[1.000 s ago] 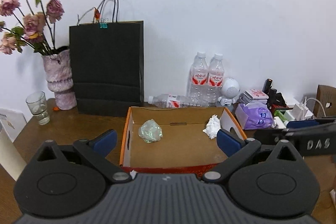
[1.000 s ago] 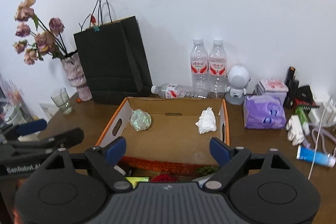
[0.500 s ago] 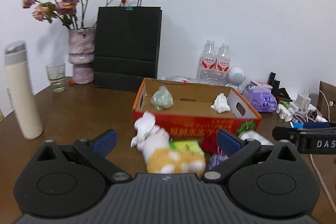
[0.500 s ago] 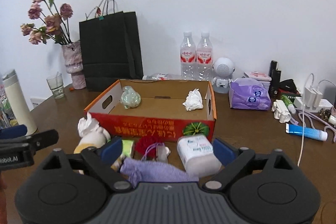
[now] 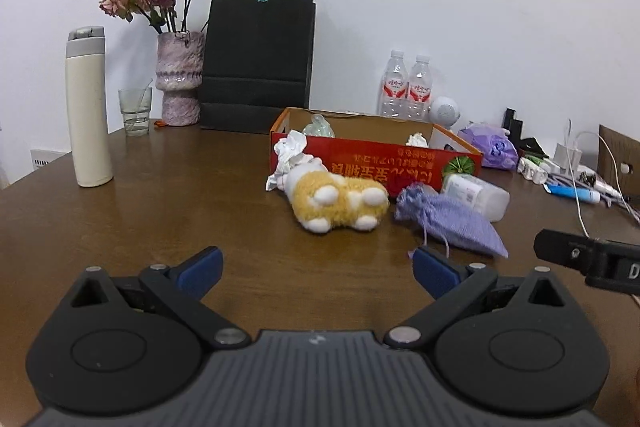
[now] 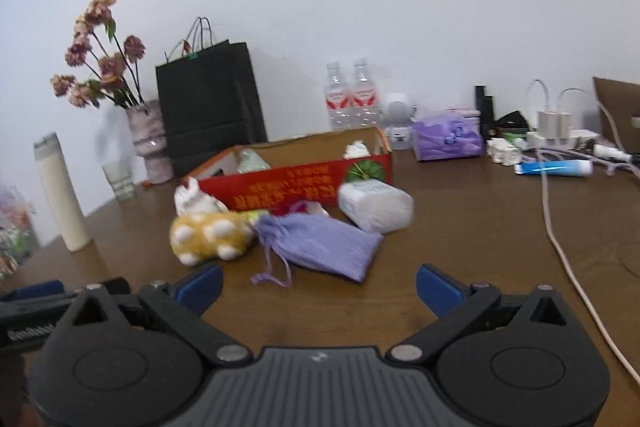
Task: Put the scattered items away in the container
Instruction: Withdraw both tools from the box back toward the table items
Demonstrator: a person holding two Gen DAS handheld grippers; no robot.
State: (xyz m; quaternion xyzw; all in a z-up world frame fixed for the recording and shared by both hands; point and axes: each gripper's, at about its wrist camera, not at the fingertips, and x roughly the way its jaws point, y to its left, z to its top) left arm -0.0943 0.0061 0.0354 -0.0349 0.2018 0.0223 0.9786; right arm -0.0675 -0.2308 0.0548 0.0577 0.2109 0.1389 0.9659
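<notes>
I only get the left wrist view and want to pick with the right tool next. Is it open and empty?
Observer: Yes. The right tool has its jaws wide apart. They have just been opening, and nothing is between them.
Operator: What sits straight ahead of it?
Observer: The pouch, with its drawstring loop trailing toward the tool.
Operator: Is the plush hiding anything from me?
Observer: Yes, a yellow-green item lies between the plush and the pouch. It is too blurred to tell what it is.
</notes>
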